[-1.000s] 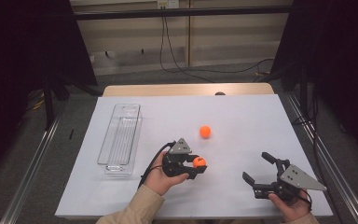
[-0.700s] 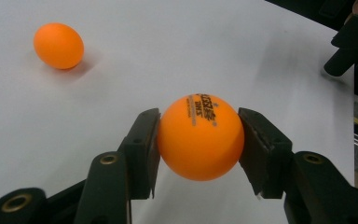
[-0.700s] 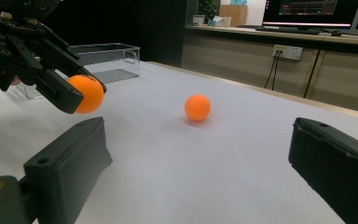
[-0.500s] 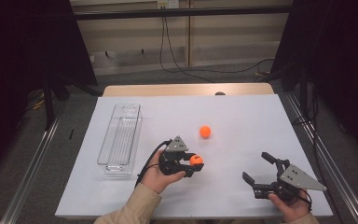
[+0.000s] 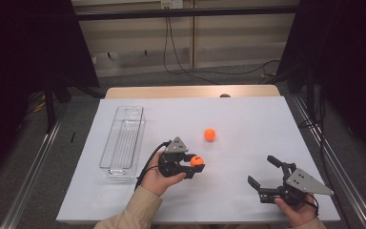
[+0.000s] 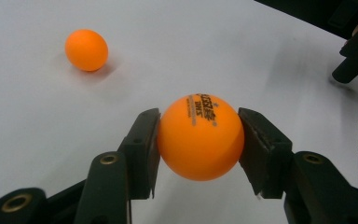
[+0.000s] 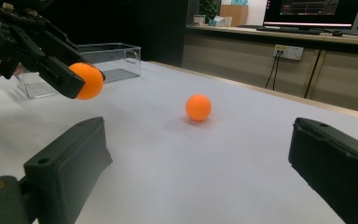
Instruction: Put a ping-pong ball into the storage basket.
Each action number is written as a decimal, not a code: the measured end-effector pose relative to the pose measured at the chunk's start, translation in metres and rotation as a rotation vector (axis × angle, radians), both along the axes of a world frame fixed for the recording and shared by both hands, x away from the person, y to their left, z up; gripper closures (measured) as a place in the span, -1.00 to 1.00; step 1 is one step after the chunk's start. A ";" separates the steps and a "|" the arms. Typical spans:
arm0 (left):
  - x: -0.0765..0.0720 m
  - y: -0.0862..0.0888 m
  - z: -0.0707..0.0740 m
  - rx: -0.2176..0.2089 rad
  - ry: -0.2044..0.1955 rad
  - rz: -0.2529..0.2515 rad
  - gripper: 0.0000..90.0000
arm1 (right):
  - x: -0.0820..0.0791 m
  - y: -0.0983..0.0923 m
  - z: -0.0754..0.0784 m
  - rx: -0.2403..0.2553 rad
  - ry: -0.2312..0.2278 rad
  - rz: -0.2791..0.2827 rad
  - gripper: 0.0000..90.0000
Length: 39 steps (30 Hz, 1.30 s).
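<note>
White paper covers the table. On it the left gripper clamps an orange ball by its sides, lifted just off the surface. Its smooth round shell could squirt out if the grip slackens or the hand tilts. The right gripper rests wide apart, empty. A second ball lies near; the clear tray stands left.

White table w/ ball, clear bin.

A white surface stands on grey carpet floor. Behind it runs a beige wall with trailing cables, black curtains on both sides, and monitors on a counter.
</note>
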<state>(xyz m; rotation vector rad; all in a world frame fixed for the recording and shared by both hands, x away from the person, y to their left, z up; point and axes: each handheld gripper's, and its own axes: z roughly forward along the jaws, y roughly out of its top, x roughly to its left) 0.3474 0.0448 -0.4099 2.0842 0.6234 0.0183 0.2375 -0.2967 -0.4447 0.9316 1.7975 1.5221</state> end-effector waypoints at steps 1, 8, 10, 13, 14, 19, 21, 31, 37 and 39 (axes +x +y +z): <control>0.000 0.001 0.001 0.004 -0.002 0.000 0.13 | 0.000 0.000 0.000 0.000 -0.001 -0.001 -0.91; 0.002 0.004 0.002 0.003 -0.005 0.013 0.13 | 0.000 0.000 0.000 0.000 0.000 -0.002 -0.91; 0.002 0.005 0.003 0.007 -0.006 0.013 0.13 | 0.000 0.000 0.000 0.000 0.000 -0.001 -0.91; 0.003 0.006 0.003 0.006 -0.008 0.016 0.13 | 0.000 0.000 0.000 0.000 -0.001 -0.001 -0.91; 0.002 0.007 0.004 0.003 -0.005 0.018 0.13 | 0.000 0.000 0.000 0.000 0.000 -0.001 -0.91; 0.004 0.010 0.005 0.004 -0.010 0.022 0.13 | 0.000 0.000 0.000 -0.002 -0.001 0.000 -0.91; 0.004 0.011 0.006 0.003 -0.010 0.024 0.13 | 0.000 0.000 0.000 -0.001 -0.001 0.000 -0.91; 0.006 0.017 0.008 0.001 -0.012 0.041 0.13 | 0.000 0.000 0.000 0.003 -0.001 -0.001 -0.91; 0.007 0.020 0.010 0.006 -0.015 0.049 0.13 | 0.000 0.000 0.000 -0.001 -0.001 0.000 -0.91; 0.007 0.021 0.010 0.003 -0.015 0.049 0.13 | 0.000 0.000 0.000 0.000 -0.001 -0.001 -0.91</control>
